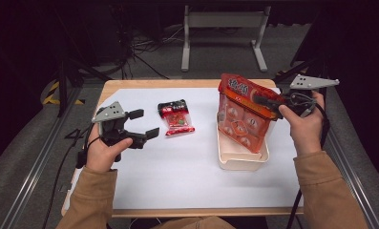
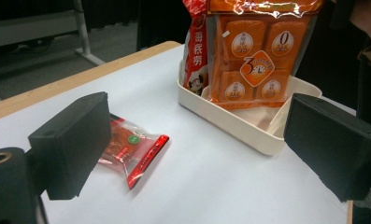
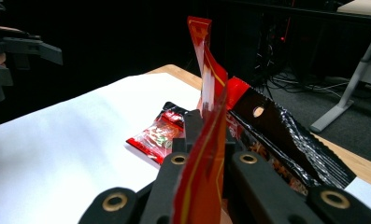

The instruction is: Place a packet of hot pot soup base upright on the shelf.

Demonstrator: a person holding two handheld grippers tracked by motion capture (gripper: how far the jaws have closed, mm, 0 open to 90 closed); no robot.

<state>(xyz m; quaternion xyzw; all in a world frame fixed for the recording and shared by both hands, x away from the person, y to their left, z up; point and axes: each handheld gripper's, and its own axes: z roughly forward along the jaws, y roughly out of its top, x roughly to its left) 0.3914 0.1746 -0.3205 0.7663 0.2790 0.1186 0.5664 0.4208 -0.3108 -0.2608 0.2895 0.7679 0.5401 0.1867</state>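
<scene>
A large orange snack bag [image 1: 242,117] stands tilted in a white tray [image 1: 239,162] at the right of the table. My right gripper [image 1: 268,101] is shut on the bag's red top edge [image 3: 210,79], and the jaws pinch the film between them [image 3: 209,128]. A small red packet [image 1: 176,118] lies flat on the white sheet, left of the tray. My left gripper [image 1: 144,123] hovers left of that packet, open, with nothing between its jaws [image 2: 202,149]. In the left gripper view the small packet [image 2: 131,147] lies behind the left jaw, with the tray [image 2: 239,123] and bag [image 2: 248,56] beyond.
White paper [image 1: 177,167] covers the wooden table [image 1: 130,84]. A grey desk frame [image 1: 223,21] and cables lie on the floor behind. Metal rails [image 1: 34,162] run along both sides. The other hand's gripper [image 3: 15,49] shows far off in the right gripper view.
</scene>
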